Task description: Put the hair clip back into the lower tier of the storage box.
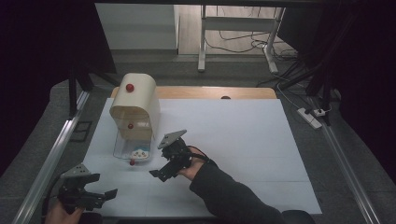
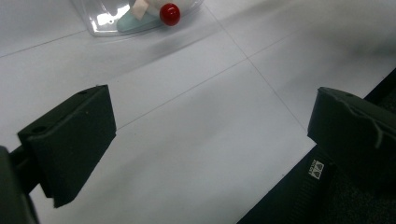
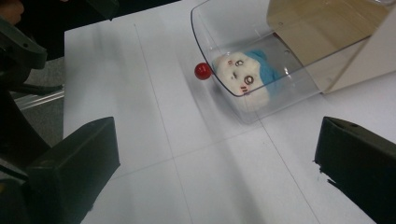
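Two grippers, both with jaws spread wide and holding nothing. Our right gripper (image 1: 164, 164) hovers just beside the pulled-out clear drawer (image 3: 261, 70) of the little cream cabinet (image 1: 135, 106), and our left gripper (image 1: 88, 191) hangs near the front-left corner of the white table (image 1: 243, 140), well apart from it.

The plush toy (image 3: 245, 79) lies in the drawer, up against its front wall, right behind the red knob (image 3: 202, 71). Its long axis seems to run across the drawer, face turned up and out toward the right gripper, blue side toward the cabinet.

What could go wrong, we reckon: the drawer walls are tall and the toy sits tight to the front, so a jaw could catch the rim and drag the whole light cabinet. A sloppy pinch on soft plush could also slip.
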`<state>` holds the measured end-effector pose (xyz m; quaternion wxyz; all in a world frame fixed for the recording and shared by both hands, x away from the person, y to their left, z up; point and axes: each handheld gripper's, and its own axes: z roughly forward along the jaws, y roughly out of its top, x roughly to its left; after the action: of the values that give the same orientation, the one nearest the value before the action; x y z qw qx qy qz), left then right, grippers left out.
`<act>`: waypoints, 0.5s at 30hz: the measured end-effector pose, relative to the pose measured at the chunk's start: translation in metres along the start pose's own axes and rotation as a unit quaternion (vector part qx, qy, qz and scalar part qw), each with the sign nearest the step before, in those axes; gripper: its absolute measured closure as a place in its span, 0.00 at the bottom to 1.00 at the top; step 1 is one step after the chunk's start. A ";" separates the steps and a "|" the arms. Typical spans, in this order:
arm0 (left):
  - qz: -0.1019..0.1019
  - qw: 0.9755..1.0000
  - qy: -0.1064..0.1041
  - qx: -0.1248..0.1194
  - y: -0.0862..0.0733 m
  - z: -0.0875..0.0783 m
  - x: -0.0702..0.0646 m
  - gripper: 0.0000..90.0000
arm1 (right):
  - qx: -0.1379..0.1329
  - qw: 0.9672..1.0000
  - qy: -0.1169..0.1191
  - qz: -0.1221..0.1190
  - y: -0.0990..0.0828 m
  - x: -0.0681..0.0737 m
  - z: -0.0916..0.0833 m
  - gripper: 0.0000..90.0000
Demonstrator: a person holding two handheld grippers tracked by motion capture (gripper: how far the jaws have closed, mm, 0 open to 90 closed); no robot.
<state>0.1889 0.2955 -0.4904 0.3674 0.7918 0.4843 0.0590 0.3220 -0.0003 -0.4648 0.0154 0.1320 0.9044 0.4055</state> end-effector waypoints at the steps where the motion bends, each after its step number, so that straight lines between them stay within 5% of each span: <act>1: 0.000 1.000 0.000 0.000 0.000 0.000 0.000 0.01 | 0.001 1.000 0.000 -0.002 -0.001 0.000 -0.001 0.00; 15: 0.002 1.000 0.000 0.000 0.000 0.000 0.000 0.01 | -0.006 1.000 -0.002 0.003 -0.012 -0.002 -0.015 0.00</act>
<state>0.1888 0.2952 -0.4903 0.3672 0.7928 0.4829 0.0592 0.3197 -0.0190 -0.4637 0.0169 0.1358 0.9016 0.4104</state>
